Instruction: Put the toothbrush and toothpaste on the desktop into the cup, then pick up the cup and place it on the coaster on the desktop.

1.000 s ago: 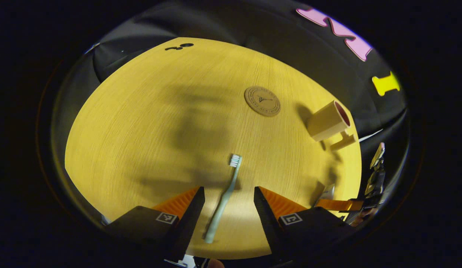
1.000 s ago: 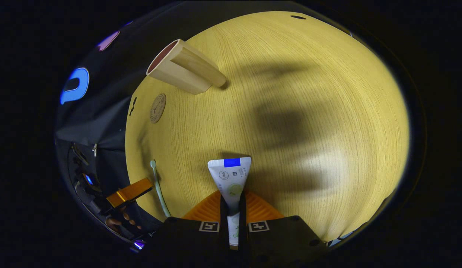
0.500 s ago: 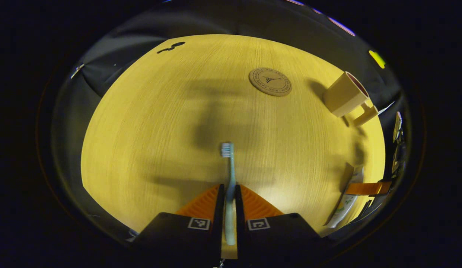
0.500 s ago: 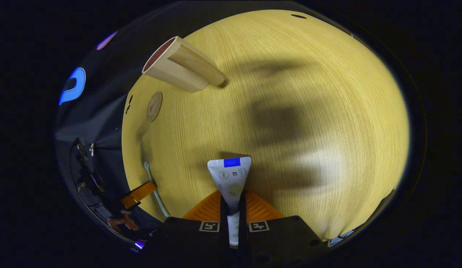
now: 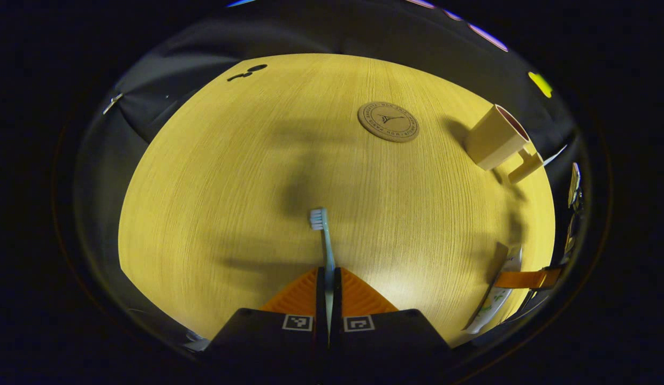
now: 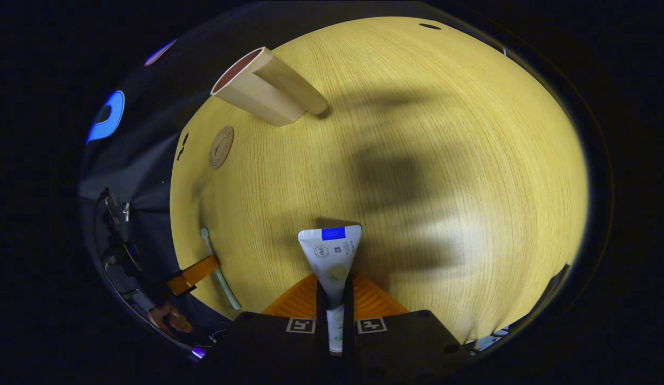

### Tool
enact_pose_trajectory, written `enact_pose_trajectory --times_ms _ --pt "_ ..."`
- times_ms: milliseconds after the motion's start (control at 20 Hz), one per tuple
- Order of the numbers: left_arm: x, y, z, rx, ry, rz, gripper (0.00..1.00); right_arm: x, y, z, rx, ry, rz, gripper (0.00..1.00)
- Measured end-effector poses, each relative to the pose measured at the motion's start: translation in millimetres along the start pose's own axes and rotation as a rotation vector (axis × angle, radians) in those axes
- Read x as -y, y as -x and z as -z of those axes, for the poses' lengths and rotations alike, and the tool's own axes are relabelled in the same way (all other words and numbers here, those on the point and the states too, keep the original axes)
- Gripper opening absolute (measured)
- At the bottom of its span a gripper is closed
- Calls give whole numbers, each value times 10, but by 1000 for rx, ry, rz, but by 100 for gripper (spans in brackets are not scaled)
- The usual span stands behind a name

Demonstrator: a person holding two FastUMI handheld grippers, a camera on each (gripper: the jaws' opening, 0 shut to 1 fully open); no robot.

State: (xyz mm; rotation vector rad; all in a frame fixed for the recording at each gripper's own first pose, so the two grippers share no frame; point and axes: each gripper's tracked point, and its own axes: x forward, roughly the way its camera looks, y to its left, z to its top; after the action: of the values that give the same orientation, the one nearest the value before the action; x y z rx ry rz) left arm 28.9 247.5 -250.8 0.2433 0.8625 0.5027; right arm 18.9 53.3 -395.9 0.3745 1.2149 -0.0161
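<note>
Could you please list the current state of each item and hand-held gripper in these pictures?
Left hand-held gripper: shut on the toothbrush.
Right hand-held gripper: shut on the toothpaste.
Toothbrush: clamped by its handle, bristle end pointing forward.
Toothpaste: clamped, flat crimped end forward.
Cup: upright on the desktop, nothing visible inside it.
Coaster: flat on the desktop, bare.

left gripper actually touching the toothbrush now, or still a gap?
Touching. The left gripper view shows the left gripper with both orange fingers closed against the toothbrush handle, no gap.
</note>
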Motion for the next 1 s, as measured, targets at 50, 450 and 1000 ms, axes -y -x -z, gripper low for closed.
enact_pose_trajectory --times_ms 50,450,1000 --pt "18 13 14 3 16 19 7 0 -10 -10 9 10 5 13" --pt "223 290 -140 150 202 219 6 -43 340 -344 207 74 -20 13" --pt "820 1568 -898 572 204 381 6 -413 1410 -1094 504 228 -125 13"
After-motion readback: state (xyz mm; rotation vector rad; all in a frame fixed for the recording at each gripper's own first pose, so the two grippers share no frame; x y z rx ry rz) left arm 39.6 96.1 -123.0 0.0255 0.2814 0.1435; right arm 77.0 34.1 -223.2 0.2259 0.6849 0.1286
